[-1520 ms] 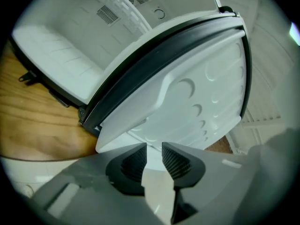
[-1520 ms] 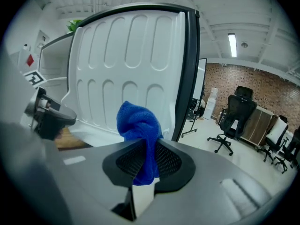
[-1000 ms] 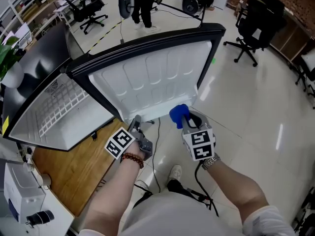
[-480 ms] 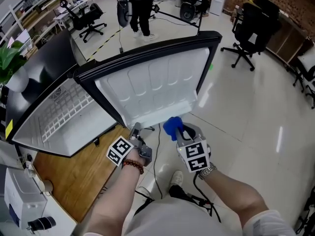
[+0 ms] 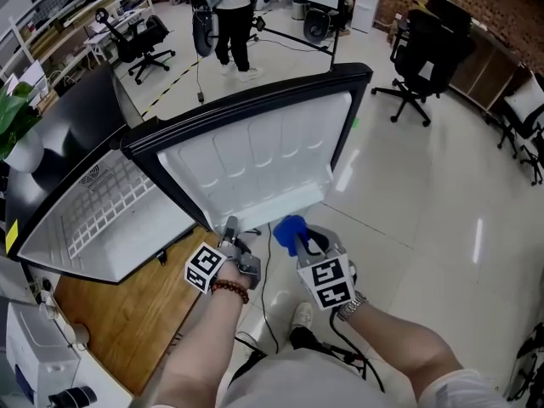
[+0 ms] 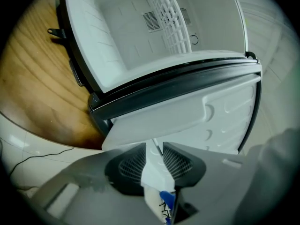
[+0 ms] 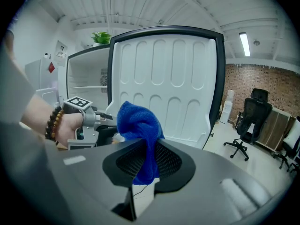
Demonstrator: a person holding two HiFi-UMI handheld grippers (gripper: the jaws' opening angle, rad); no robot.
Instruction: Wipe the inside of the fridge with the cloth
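the floor (image 5: 425,194), pale and glossy, is the widest open room: it runs bare from the right of the scene to the far office chairs (image 5: 421,49), and a person (image 5: 228,15) stands far off at the back. the fridge (image 5: 76,134) sits at left on a wooden tabletop (image 5: 119,304), black outside and white inside, its mouth open toward the near side, with a wire shelf (image 5: 110,189) showing inside. its door (image 5: 255,160) is swung wide out over the floor, white ribbed liner facing the person, with a black rim round its edges; the far right corner of the rim juts toward the chairs. the door's lower edge lies just past the tabletop's edge, right in front of both hands.

the left tongs (image 6: 154,161) are at the door's near lower corner, close to the hinge side; the jaws have just been opening and now stand released, with a thin white edge of the door in the gap between them. the right tongs (image 7: 146,158) are just to the right, near the middle of the door's lower edge, clenched on the blue cloth (image 7: 138,123), which bunches up above the tips, outside the fridge and just short of the liner. a thin cable (image 5: 265,287) trails on the floor between the two arms.
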